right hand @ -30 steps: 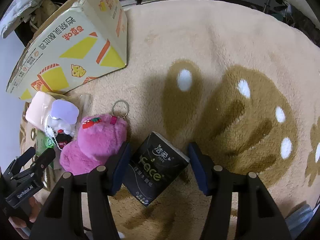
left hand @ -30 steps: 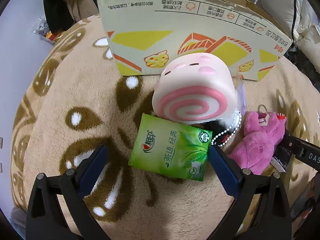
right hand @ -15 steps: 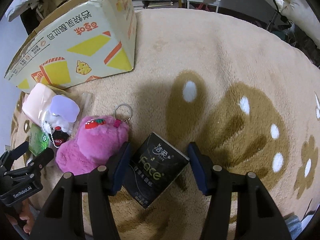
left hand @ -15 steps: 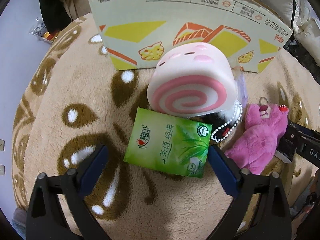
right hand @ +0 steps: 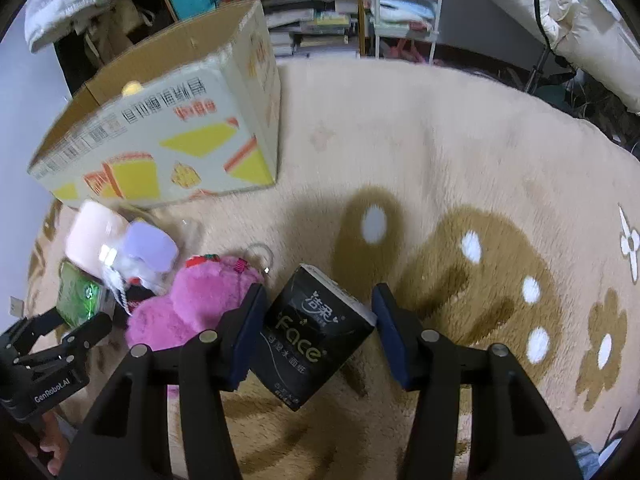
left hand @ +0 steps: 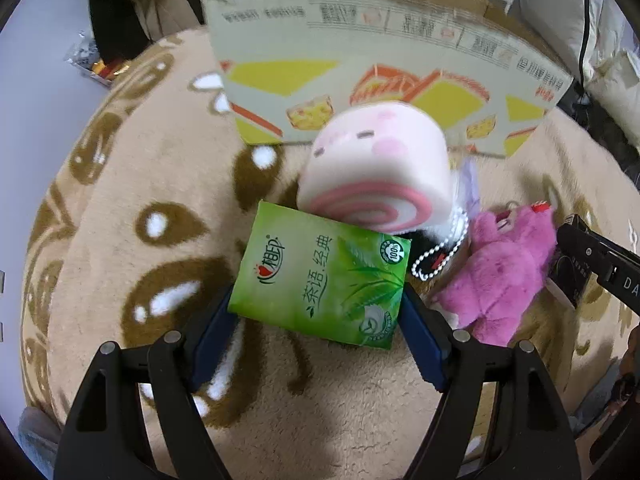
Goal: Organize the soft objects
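While both grippers sit low over the plush rug (right hand: 460,152), each frames its own tissue pack. The left gripper (left hand: 320,320) has its blue pads pressed against both side edges of the green tissue pack (left hand: 324,276); the pack's near edge seems raised off the pile, so I judge it clamped, though the contact is partly hidden beneath the pack. The right gripper (right hand: 318,328) brackets the black tissue pack (right hand: 316,336), which sits tilted on a corner between the fingers; the left pad touches it, the right pad shows a sliver of gap, so whether the grip has closed I cannot tell. Just ahead of the left gripper, a pink swirl-roll cushion (left hand: 376,176) overlaps the green pack's far edge; to its right lie a small white charm with a bead chain (left hand: 444,248) and, touching that, a pink plush bear (left hand: 504,280), which also presses against the right gripper's left finger. Farther off, beyond the cushion, stands the open cardboard box (right hand: 168,136), mouth up, likely the bin for these soft things; something yellow shows inside. Flat packs are taken across their short width, probably because that is the span the fingers can cover. Beyond the rug, cluttered shelves (right hand: 320,20).
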Demonstrator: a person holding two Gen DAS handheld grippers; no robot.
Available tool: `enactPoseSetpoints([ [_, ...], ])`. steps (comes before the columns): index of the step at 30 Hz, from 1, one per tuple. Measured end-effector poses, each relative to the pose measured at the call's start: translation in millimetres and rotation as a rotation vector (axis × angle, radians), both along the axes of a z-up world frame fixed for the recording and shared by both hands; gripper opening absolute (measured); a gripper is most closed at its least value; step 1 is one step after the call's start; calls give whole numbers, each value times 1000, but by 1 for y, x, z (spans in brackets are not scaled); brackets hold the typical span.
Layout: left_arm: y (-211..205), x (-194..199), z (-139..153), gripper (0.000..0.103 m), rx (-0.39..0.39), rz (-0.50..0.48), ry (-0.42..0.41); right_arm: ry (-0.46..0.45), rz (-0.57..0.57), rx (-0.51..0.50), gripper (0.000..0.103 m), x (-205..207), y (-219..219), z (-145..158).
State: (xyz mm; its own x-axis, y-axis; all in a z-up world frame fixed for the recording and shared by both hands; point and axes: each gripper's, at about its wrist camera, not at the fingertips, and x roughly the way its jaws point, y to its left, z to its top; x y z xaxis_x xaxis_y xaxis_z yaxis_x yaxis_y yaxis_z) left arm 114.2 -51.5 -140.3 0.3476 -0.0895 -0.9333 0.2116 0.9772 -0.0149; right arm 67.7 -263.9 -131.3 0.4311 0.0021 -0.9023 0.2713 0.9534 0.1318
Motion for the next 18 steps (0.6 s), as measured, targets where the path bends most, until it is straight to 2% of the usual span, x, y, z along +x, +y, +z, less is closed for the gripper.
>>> enactPoseSetpoints([
  [4,10,-17,29,78,-47,32,-91,-67,17,20,57,-9,0,17],
  [9,16,-38,66,78,-40,59,-250,-147,48,43,57,-25,2,36],
  [18,24,-52,114,78,-43,102,-508,-352,82,66,57,-19,-3,78],
])
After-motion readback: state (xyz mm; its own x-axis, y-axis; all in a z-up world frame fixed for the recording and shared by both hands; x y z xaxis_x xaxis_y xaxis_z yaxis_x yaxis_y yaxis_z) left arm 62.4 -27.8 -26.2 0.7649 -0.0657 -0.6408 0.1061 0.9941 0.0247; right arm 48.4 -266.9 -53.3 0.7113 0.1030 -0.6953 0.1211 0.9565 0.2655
